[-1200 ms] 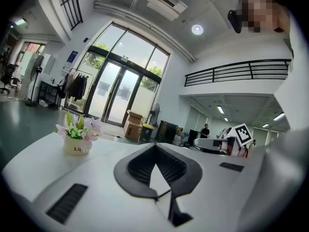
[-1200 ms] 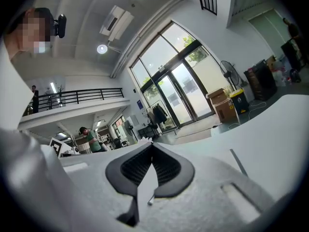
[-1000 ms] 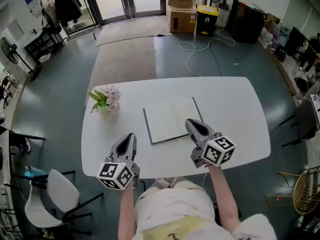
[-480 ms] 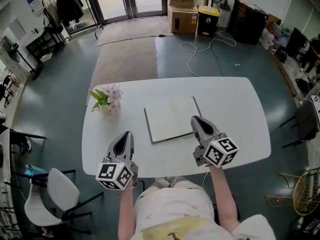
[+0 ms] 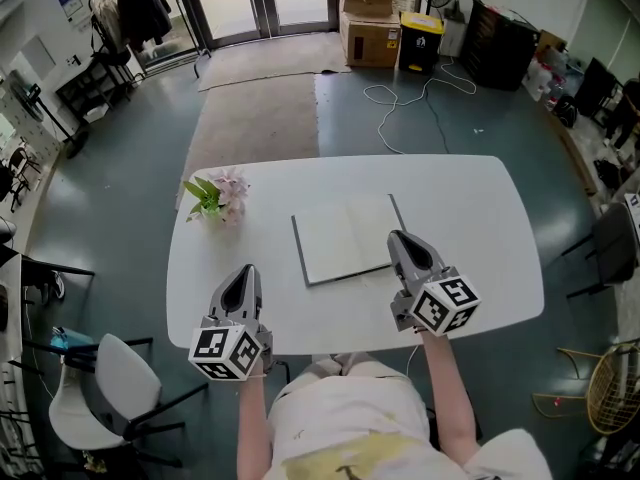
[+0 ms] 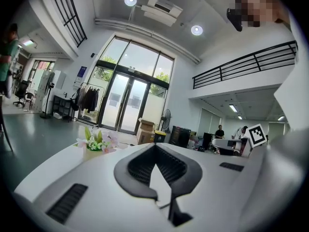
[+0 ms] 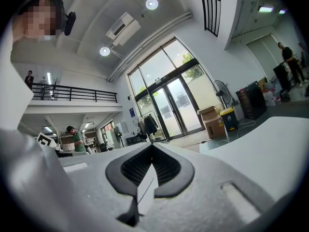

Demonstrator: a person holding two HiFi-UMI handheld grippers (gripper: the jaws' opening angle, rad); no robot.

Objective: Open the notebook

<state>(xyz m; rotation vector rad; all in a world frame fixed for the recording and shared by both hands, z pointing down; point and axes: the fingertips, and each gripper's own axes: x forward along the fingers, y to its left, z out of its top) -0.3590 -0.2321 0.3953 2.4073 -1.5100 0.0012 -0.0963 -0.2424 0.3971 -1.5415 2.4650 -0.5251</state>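
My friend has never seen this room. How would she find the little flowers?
Look for the big white table in the middle of the grey floor. Near its far left corner, left of the flat white notebook, stand the flowers. They are the only colourful thing on the table, with green leaves and pale pink blooms.
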